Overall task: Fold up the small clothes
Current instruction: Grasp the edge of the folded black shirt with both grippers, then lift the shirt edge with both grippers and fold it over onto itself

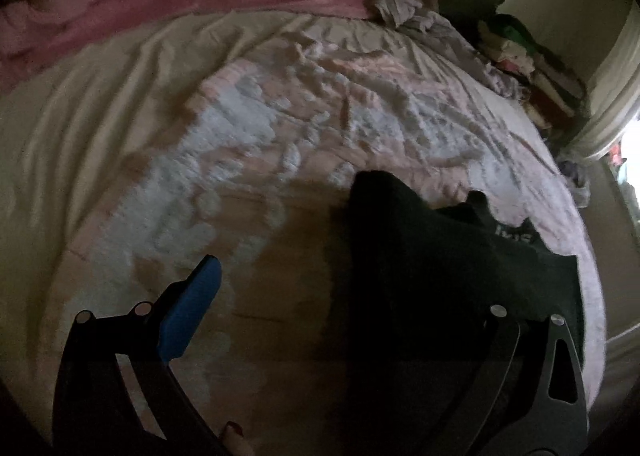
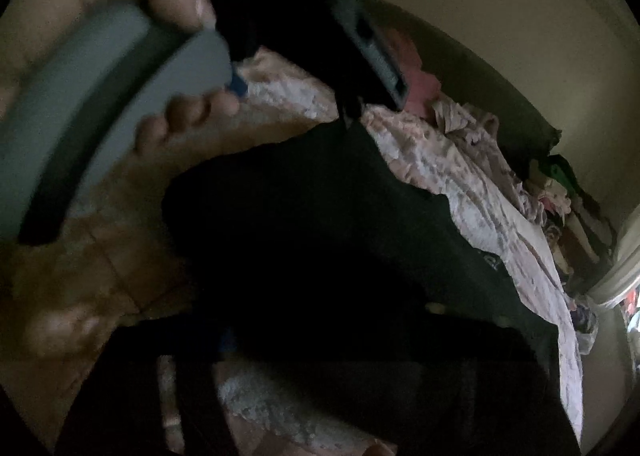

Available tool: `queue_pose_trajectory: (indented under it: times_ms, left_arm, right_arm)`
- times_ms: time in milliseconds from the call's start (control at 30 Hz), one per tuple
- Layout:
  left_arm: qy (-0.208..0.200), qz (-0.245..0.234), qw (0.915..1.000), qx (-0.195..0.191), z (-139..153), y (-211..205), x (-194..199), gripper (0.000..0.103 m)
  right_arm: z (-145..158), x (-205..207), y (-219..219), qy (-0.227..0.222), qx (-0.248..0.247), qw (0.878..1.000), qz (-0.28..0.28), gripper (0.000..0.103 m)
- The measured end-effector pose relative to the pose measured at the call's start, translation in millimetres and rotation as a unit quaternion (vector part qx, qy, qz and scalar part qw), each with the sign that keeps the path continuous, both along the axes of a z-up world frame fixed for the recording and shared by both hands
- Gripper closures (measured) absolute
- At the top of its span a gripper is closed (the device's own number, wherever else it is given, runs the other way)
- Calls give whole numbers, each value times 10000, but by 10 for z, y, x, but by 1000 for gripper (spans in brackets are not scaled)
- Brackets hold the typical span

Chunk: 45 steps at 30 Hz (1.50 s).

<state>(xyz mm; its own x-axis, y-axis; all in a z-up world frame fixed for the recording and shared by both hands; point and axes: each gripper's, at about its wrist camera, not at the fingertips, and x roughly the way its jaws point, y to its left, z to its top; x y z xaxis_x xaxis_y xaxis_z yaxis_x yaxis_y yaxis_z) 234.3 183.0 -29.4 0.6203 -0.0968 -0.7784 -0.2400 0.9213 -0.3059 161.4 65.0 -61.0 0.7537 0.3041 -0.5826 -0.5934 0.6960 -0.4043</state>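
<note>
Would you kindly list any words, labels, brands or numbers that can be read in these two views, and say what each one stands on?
No text can be read for certain.
Pale lettering on the black garment, left wrist view: a few characters, too blurred and dark to read.
The same lettering on the garment in the right wrist view: only a faint smudge, unreadable.
Nothing shows on the patterned bedspread or on the clothes pile.

Both wrist cameras look down closely at the bed (image 1: pixel 120 115).
</note>
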Motion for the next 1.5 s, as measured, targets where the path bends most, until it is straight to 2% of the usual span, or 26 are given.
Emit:
queue_pose_trajectory:
  times_ms: [67, 167, 300, 433, 500, 567, 600, 667, 733, 867, 1167, 1500]
  left_arm:
    - [67, -62, 9999, -132, -52, -17, 23, 9]
    - [101, -144, 9994, -312, -106, -48, 43, 9]
    - [87, -275, 9980, -557, -134, -100, 32, 10]
    - [-32, -394, 9966, -726, -118, -197, 21, 10]
    - [-43, -506, 9943, -936, -124, -245, 14, 19]
    - [5, -579, 9927, -1063, -141, -284, 23, 37]
    - [20, -623, 9921, -1087, -149, -310, 28, 41]
    - [33, -693, 9917, -1084, -149, -375, 28, 61]
    - [-2, -761, 9911, -1094, -129, -426, 18, 76]
    - [-123, -778, 9933, -847, -18, -532, -24, 85]
    - [-225, -765, 9955, -513, 346, -821, -73, 86]
    - [-372, -1013, 9942, 3, 789, -1505, -18, 86]
  right_arm:
    - [59, -1, -70, 134, 256, 9996, 22, 82]
    - [146, 32, -210, 299, 662, 9973, 60, 91]
    - [242, 29, -324, 336, 1010, 9943, -8, 92]
    - [267, 8, -350, 273, 1073, 9938, -24, 93]
    - [269, -3, -357, 234, 1061, 9941, -14, 93]
    - [260, -14, -363, 175, 1021, 9946, 0, 94]
    - [257, -21, -365, 149, 1006, 9948, 6, 94]
    - [252, -35, -388, 165, 1025, 9946, -8, 95]
    - [254, -37, -417, 177, 1052, 9943, -33, 95]
    - [290, -41, -503, 260, 1221, 9921, -106, 96]
    - [506, -68, -854, 256, 1718, 9840, -395, 96]
    - [693, -121, -1430, 289, 2324, 9681, -889, 97]
